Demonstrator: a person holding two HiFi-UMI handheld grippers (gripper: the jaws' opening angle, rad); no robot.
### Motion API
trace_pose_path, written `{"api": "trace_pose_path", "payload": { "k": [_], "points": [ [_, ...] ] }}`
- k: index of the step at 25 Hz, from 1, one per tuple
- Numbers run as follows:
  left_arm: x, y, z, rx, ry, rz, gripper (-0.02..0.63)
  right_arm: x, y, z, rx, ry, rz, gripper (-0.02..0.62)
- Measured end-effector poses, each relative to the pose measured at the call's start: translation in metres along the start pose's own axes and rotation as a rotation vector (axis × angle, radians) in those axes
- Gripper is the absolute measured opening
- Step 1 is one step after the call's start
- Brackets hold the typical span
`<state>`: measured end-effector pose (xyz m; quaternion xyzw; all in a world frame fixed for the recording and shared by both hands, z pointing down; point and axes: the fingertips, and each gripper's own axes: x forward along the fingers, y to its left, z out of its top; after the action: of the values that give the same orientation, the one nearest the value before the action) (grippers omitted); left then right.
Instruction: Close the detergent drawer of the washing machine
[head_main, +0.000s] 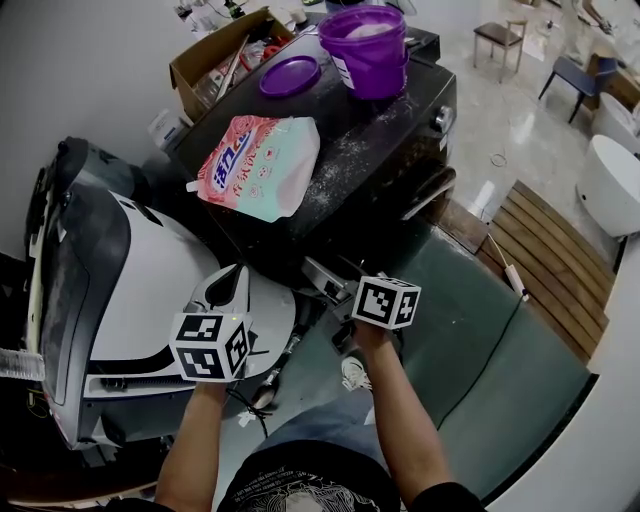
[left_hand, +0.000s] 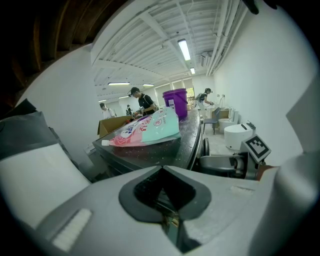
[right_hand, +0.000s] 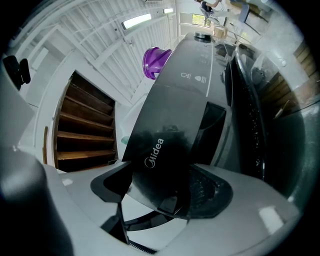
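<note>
Right gripper (right_hand: 161, 189) fingers clamped on detergent drawer (right_hand: 172, 112), left gripper (left_hand: 163, 196) fingers together

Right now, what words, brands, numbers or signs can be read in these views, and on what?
"Midea": on the drawer front, right gripper view.
Pouch: large printed characters, too blurred to read.
Bucket: white label, too small to read.
Panel: small white icons with captions, too small to read.
No readable numbers.
</note>
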<state>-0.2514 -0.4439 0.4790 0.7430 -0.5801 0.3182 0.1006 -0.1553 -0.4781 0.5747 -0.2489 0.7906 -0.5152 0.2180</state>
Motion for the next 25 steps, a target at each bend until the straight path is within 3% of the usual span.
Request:
{"api": "trace_pose_path", "payload": {
  "k": [11,25],
  "points": [
    [-0.004,-0.006,0.006,-0.016,-0.023,-0.023,0.0,-0.012,0.008,-0.006,-0.104,0.052,-0.074,0.336],
    [-0.035,-0.033,0.022,-0.103,-0.096,-0.037,0.0,-0.063,0.047,0.013,-0.309,0.164,-0.17,0.295]
  ]
}}
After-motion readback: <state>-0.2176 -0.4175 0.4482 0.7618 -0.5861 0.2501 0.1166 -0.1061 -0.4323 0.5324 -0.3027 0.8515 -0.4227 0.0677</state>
